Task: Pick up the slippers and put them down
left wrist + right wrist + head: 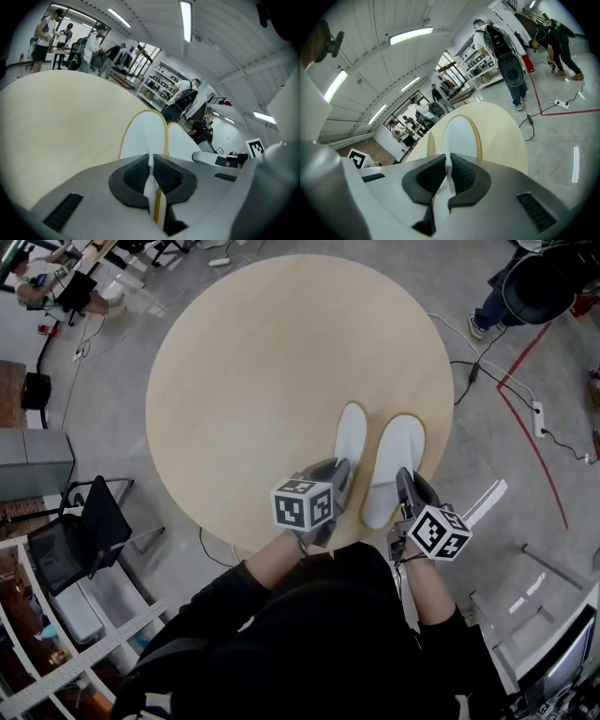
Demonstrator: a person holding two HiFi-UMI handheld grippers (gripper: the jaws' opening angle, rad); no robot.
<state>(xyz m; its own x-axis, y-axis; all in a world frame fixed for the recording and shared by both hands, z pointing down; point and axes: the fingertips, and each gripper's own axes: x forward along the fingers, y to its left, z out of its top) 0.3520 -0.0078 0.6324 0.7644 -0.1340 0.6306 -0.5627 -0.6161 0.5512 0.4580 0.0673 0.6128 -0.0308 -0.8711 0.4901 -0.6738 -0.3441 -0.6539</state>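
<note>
Two white slippers with thin yellow rims are held side by side over the round wooden table, near its front right edge. My left gripper is shut on the heel edge of the left slipper. In the left gripper view the pads pinch that slipper's white and yellow edge, and the slipper stretches away ahead. My right gripper is shut on the heel of the right slipper. In the right gripper view the slipper runs forward from the shut pads.
A black chair stands on the floor at the left of the table. Cables and a power strip lie on the floor to the right beside a red tape line. People stand at benches in the background.
</note>
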